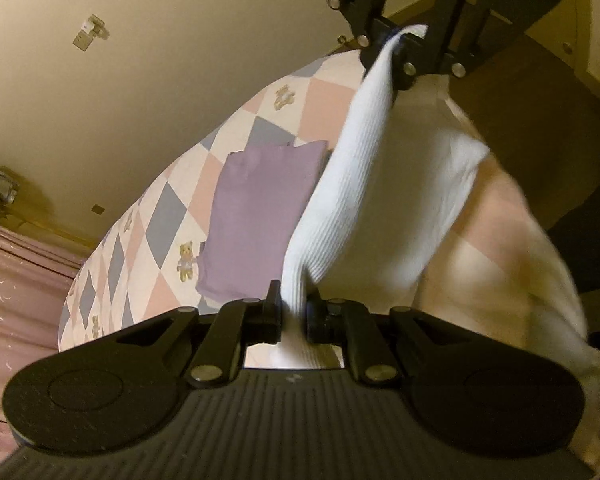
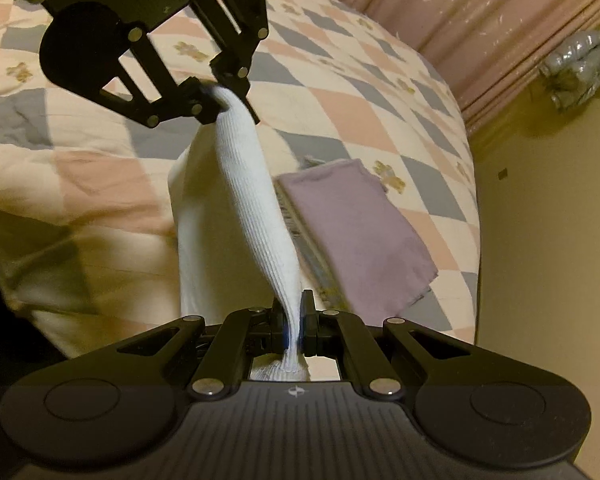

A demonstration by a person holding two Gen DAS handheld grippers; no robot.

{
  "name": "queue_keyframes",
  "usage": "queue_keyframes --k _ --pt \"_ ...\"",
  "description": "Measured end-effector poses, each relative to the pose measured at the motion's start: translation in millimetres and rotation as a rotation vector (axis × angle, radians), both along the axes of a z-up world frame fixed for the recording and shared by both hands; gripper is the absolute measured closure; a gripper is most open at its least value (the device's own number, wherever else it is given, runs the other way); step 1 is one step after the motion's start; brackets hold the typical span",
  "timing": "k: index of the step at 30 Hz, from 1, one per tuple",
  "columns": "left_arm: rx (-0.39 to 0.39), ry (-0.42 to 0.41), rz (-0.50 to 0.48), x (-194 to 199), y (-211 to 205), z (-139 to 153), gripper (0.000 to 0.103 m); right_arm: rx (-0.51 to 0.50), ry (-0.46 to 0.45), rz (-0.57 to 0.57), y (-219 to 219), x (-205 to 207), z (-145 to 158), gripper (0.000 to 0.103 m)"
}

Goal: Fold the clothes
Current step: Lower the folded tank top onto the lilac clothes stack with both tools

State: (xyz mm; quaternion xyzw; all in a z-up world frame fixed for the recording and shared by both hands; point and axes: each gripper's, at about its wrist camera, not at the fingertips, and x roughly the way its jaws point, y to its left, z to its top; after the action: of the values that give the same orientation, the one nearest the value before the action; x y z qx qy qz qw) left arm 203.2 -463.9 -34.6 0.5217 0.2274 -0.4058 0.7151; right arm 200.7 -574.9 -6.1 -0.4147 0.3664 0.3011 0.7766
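A white ribbed garment (image 1: 352, 184) hangs in the air above the bed, stretched between both grippers. My left gripper (image 1: 294, 314) is shut on one edge of it at the bottom of the left wrist view. My right gripper (image 1: 400, 50) grips the other end at the top of that view. In the right wrist view my right gripper (image 2: 296, 320) is shut on the white garment (image 2: 252, 200), and my left gripper (image 2: 224, 98) pinches its far end at upper left. A folded purple cloth (image 1: 256, 216) (image 2: 356, 228) lies flat on the quilt beneath.
The bed carries a checked pink, blue and white quilt (image 1: 148, 240) (image 2: 340, 100) with bear prints. A striped item (image 2: 300, 216) lies under the purple cloth. Pink curtains (image 2: 480, 12) and a beige wall (image 1: 160, 60) border the bed. A silver bundle (image 2: 580, 68) sits beside the curtain.
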Motion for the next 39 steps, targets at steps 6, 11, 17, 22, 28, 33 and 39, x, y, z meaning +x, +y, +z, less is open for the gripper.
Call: queue_keyframes --k 6,11,17,22,28,33,39 --pt "0.009 -0.038 0.1 99.9 -38.1 1.8 0.094 0.0 -0.067 0.094 -29.3 105.7 -0.9 0.102" --pt "-0.016 -0.165 0.201 173.2 -60.6 17.2 0.094 0.005 -0.231 0.127 -40.4 186.2 8.5 0.102" --pt "-0.015 -0.065 0.272 195.0 -72.0 -64.1 0.095 -0.028 -0.229 0.143 -44.1 200.2 -80.1 0.101" --pt "0.074 -0.003 0.232 174.7 -74.6 -146.8 0.094 -0.048 -0.129 0.143 -46.5 181.5 -152.6 0.101" --pt "0.074 -0.088 0.228 160.8 -49.7 -156.8 0.085 -0.071 -0.175 0.174 -61.5 154.0 -157.9 0.071" --pt "0.085 -0.079 0.194 161.6 -42.9 -156.8 0.088 -0.075 -0.16 0.155 -68.9 157.3 -154.0 0.078" --pt "0.08 -0.07 0.185 166.5 -46.6 -154.0 0.096 -0.069 -0.121 0.156 -59.2 156.8 -151.6 0.103"
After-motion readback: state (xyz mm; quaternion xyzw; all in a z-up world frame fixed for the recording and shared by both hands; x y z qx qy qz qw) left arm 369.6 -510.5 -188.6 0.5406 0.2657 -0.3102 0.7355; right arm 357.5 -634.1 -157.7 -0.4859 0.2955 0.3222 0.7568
